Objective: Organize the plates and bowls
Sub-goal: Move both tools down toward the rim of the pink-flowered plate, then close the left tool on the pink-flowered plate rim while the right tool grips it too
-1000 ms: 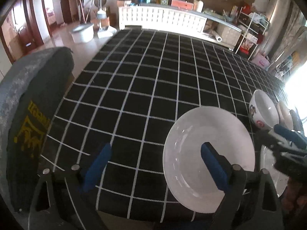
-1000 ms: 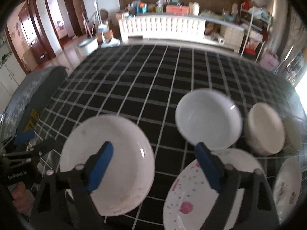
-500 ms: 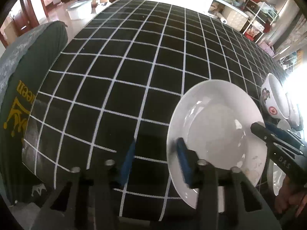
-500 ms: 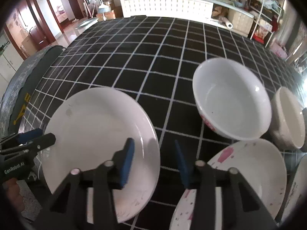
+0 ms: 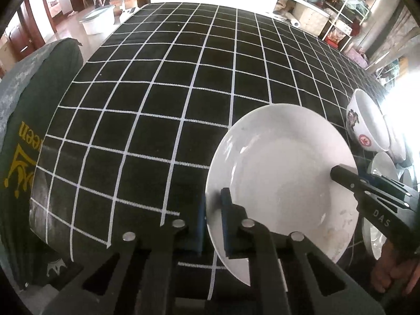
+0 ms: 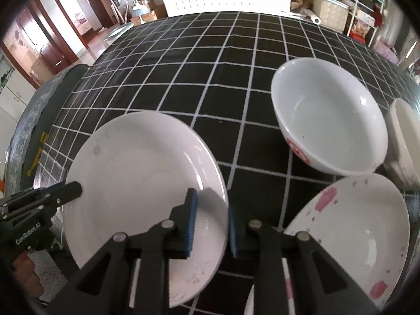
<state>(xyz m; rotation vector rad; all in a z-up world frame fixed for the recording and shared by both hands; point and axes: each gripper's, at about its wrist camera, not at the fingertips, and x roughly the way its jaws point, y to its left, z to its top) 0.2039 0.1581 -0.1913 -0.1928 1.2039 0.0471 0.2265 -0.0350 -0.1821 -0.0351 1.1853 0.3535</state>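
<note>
the white plate (image 5: 286, 173) sits near the front edge of the bench (image 5: 162, 99), which is covered in a black cloth with a white grid. both tools are on it at once, 1 on each side.

the left hand-held gripper (image 5: 211, 220) is clenched on the plate's left rim: 1 blue pad lies on the upper face, the other is tucked under the edge. in the right wrist view its black fingertip shows at the plate's far left edge.

the right hand-held gripper (image 6: 210, 220) straddles the plate's right rim with 1 blue pad over the plate's face and the other outside the edge above the cloth. its jaws are closing, the rim between them – whether the pads already press on it i cannot tell.

to the right of the plate stands a white bowl (image 6: 328, 120) with a red mark on its side, upright. just in front of the bowl lies a pink-speckled plate (image 6: 354, 231), and a cream bowl (image 6: 404, 141) is at the far right edge, touching or nearly touching the white bowl.
</note>
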